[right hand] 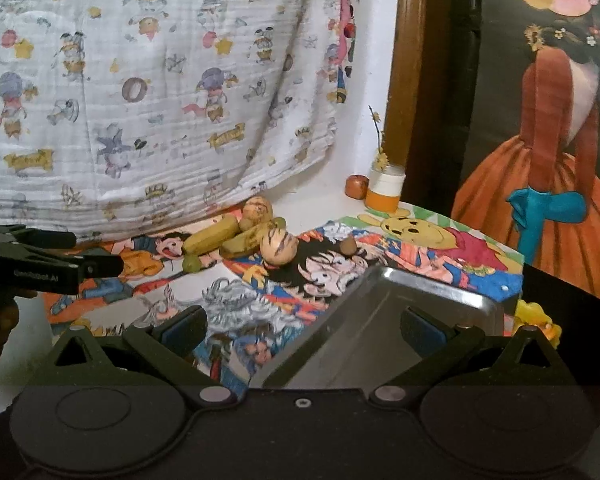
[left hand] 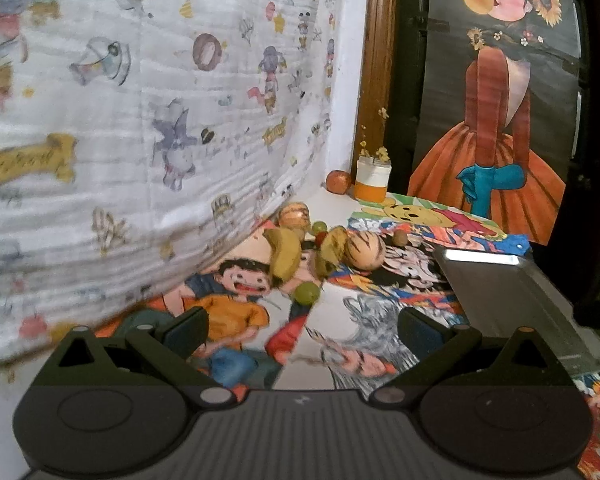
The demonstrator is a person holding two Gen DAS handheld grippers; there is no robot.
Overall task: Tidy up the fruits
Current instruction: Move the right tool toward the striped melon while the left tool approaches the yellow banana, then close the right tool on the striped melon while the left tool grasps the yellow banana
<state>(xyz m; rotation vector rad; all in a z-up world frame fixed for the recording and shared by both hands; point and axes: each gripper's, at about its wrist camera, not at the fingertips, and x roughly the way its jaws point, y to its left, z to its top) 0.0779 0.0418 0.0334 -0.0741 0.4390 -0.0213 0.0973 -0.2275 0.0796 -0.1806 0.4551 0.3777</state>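
Ahead of the spread, empty left gripper (left hand: 302,330), the green grape (left hand: 307,293) may roll if nudged; right gripper (right hand: 303,330) also spread, over metal tray (right hand: 384,320).

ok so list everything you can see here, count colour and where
bananas: two, yellow-green with brown marks, in the fruit pile at the back of the mat
striped round fruits: two, tan with dark streaks, in the pile
grapes: at least two, green, by the pile
apple: one, red, back corner by the wall
jar: one, white over orange, beside the apple
metal tray: one, silver, right side of the mat
cartoon mat: one, multicoloured, covering the table
printed cloth: one, white, hanging behind
left gripper: black, open, empty
right gripper: black, open, over the tray's edge
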